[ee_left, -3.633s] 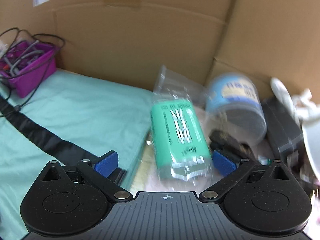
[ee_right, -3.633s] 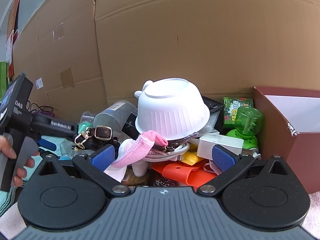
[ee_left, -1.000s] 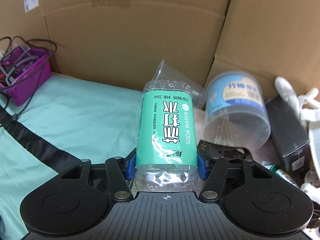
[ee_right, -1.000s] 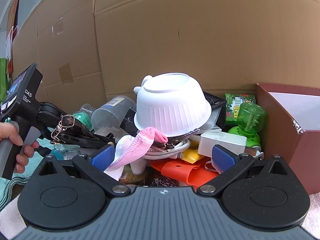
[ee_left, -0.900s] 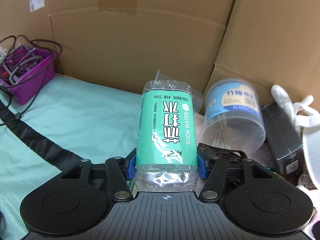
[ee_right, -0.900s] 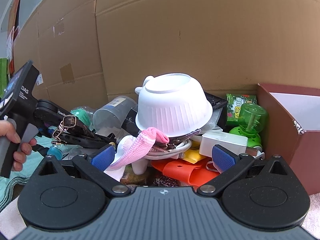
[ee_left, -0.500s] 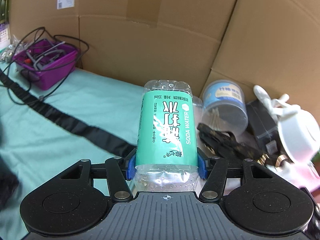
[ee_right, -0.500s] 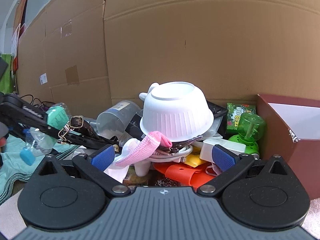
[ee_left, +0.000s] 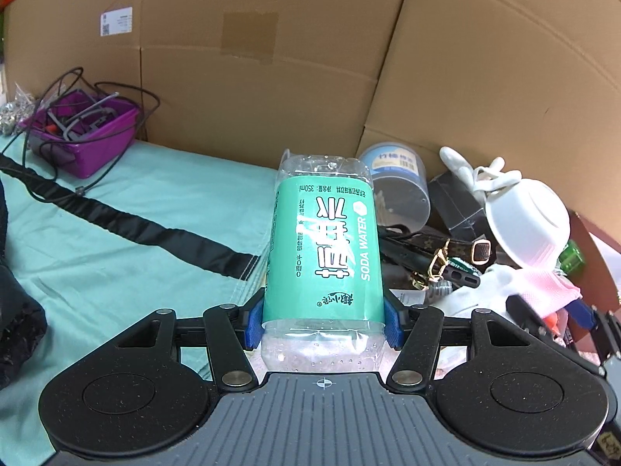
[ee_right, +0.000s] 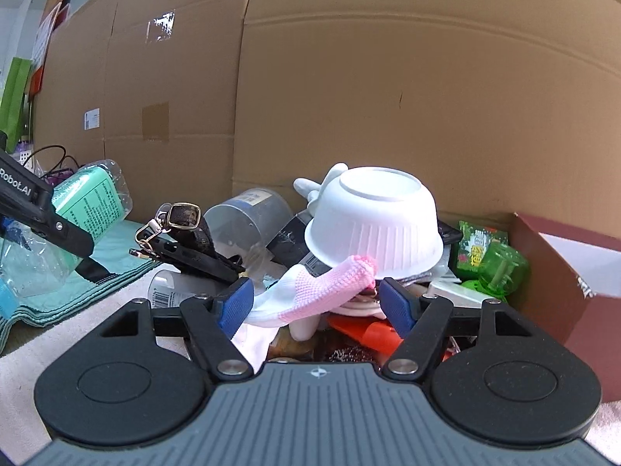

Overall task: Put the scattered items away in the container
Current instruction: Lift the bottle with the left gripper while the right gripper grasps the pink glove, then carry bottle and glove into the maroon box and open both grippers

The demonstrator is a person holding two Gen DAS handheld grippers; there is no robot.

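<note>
My left gripper (ee_left: pixel 322 320) pinches the clear plastic soda-water bottle with teal label (ee_left: pixel 324 246) aloft, so I carry it level toward the maroon cardboard box (ee_right: pixel 574 283) while my right gripper (ee_right: pixel 316 303) hangs spread over the pink-and-white sock (ee_right: pixel 318 291).

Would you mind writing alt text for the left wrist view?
The left hand-held gripper is shut on a clear soda water bottle with a green label. A teal cloth lies to the left; to the right, a clutter pile includes an upturned white bowl.
</note>
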